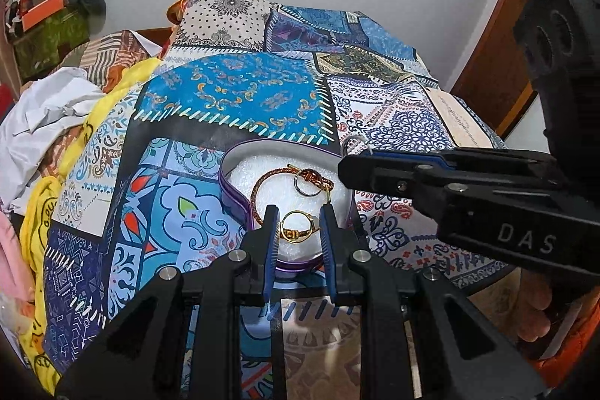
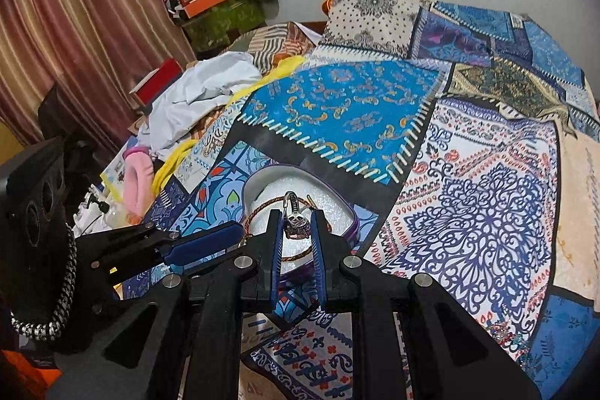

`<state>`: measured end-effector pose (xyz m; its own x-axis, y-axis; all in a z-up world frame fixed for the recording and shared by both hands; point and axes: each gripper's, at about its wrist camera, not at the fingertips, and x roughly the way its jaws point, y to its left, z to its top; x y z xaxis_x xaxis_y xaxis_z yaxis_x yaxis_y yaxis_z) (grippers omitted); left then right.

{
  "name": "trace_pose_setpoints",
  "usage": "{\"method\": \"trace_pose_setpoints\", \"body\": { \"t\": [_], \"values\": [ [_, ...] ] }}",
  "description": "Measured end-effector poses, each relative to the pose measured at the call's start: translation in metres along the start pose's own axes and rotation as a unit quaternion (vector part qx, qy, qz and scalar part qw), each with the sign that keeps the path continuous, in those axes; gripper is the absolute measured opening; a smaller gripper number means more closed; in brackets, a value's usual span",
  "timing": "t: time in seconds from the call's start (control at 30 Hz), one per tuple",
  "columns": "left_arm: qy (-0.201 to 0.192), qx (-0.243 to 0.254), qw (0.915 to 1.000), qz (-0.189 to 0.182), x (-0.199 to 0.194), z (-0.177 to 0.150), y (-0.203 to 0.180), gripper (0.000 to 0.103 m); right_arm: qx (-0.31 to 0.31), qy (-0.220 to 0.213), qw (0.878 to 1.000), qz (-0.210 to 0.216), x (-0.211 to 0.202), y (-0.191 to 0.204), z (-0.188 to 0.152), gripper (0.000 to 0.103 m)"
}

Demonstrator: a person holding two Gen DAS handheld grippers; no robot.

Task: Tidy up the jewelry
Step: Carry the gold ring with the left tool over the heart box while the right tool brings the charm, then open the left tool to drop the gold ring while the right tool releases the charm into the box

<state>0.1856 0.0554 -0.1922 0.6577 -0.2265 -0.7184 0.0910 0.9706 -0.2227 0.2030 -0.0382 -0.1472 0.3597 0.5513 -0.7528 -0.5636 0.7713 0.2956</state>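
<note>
You are holding a silver ring (image 2: 294, 218) in the right gripper (image 2: 296, 231), its jaws pinched on it above the purple jewelry box (image 1: 234, 190), so lower gently beside the gold ring (image 1: 297, 226) while the left gripper (image 1: 298, 231) is waiting, jaws narrowly parted and empty.

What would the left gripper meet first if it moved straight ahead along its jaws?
Probably the gold ring, lying on the white padding of the purple tin, right between the open left gripper jaws; depth is uncertain.

On the patchwork-patterned bed cover (image 1: 240, 92) stands a purple heart-shaped box (image 1: 234, 197); inside it a braided brown cord bracelet (image 1: 258, 188) lies behind a gold ring (image 1: 296, 229).
</note>
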Motion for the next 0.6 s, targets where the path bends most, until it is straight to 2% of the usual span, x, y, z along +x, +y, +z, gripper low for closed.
{"method": "trace_pose_setpoints", "body": {
  "t": [0.2, 0.27, 0.33, 0.6],
  "values": [
    [0.001, 0.001, 1.0, 0.006, -0.003, 0.0, 0.0, 0.02, 0.016, 0.014, 1.0, 0.016, 0.006, -0.004, 0.001, 0.014],
    [0.0, 0.001, 1.0, 0.008, -0.004, 0.001, 0.0, 0.02, 0.02, 0.016, 1.0, 0.016, 0.005, -0.005, 0.001, 0.018],
    [-0.002, 0.002, 0.9999, 0.011, -0.007, 0.001, 0.0, 0.02, 0.022, 0.009, 1.0, 0.014, 0.001, -0.005, 0.001, 0.022],
    [-0.014, 0.006, 0.9997, 0.019, -0.021, 0.007, -0.007, 0.02, 0.011, -0.028, 0.999, -0.014, -0.03, -0.003, 0.002, 0.022]
  ]
}}
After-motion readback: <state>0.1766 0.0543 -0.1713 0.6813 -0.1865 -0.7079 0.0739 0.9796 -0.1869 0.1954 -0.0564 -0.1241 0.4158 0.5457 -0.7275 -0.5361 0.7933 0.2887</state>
